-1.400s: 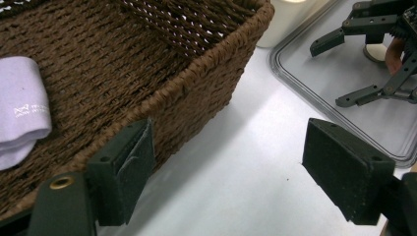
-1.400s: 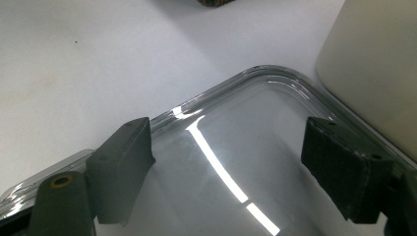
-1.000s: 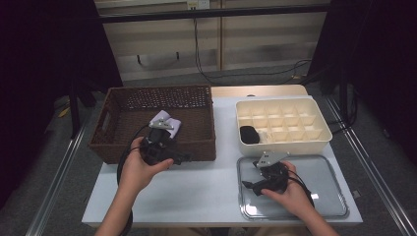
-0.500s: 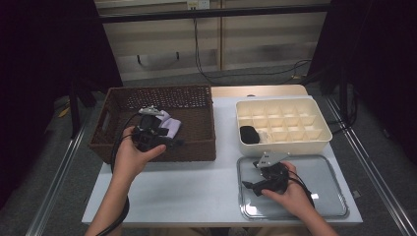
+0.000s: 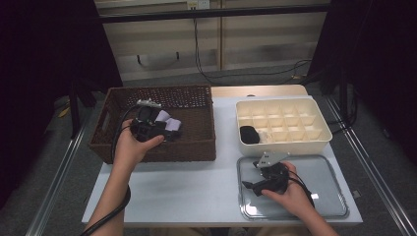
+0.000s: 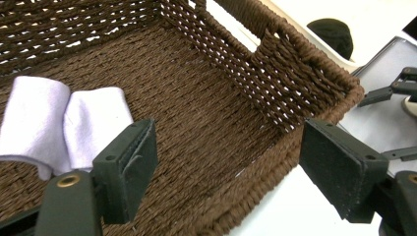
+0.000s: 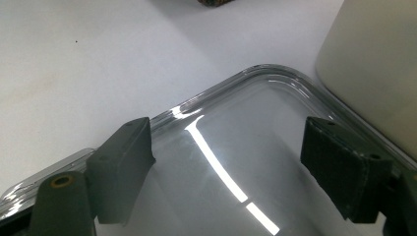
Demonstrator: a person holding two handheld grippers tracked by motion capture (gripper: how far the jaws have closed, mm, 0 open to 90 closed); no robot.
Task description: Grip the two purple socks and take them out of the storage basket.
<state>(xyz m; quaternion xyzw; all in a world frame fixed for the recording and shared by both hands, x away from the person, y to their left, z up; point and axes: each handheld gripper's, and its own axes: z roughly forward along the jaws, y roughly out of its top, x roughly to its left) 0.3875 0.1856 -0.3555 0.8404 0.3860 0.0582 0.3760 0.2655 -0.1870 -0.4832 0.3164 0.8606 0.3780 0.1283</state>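
Left claw [image 6: 228, 172] hangs released inside the basket [image 6: 314, 73]. Centre it over the white roll [image 6: 64, 123] before clenching. Right claw [image 7: 246, 167] rests released.

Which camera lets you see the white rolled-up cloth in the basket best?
The left gripper view shows it best: the white rolled cloth lies close up on the woven basket floor, just beyond the open left gripper. In the high view the cloth is small and partly hidden by that gripper. The right gripper view looks at the metal tray.
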